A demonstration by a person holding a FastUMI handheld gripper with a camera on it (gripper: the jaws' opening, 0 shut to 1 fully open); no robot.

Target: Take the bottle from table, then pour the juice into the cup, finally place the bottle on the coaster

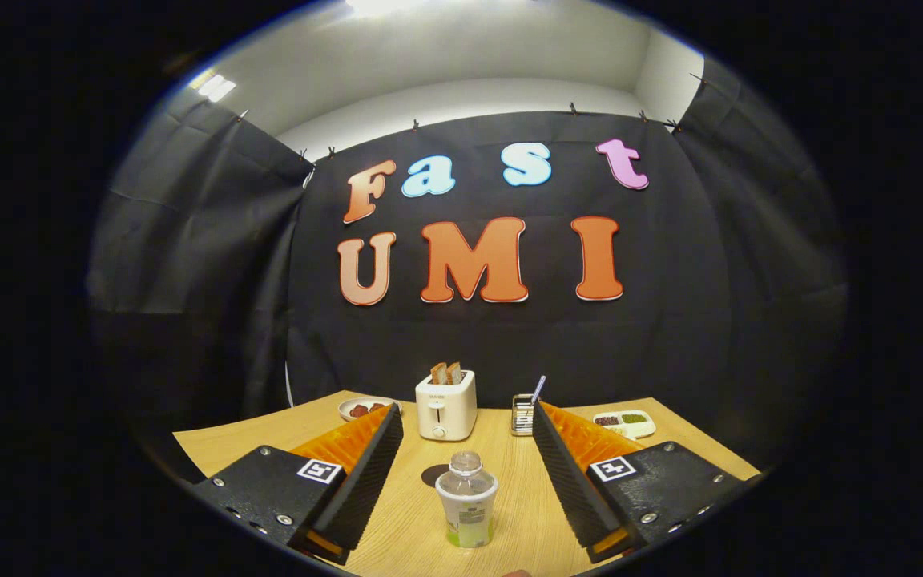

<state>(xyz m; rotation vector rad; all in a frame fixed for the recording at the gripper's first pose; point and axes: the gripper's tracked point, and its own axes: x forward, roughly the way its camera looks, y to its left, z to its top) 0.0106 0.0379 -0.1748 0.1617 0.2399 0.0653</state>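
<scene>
Wooden table (670, 437) against black cloth wall, bottle (467, 498) upright between wide-open fingers (468, 449), toaster (446, 405) beyond.

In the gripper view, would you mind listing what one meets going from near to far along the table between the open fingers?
Gripper open, fingers either side of the bottle → dark round coaster just behind it → white toaster holding toast, standing in front of the booth wall.
</scene>
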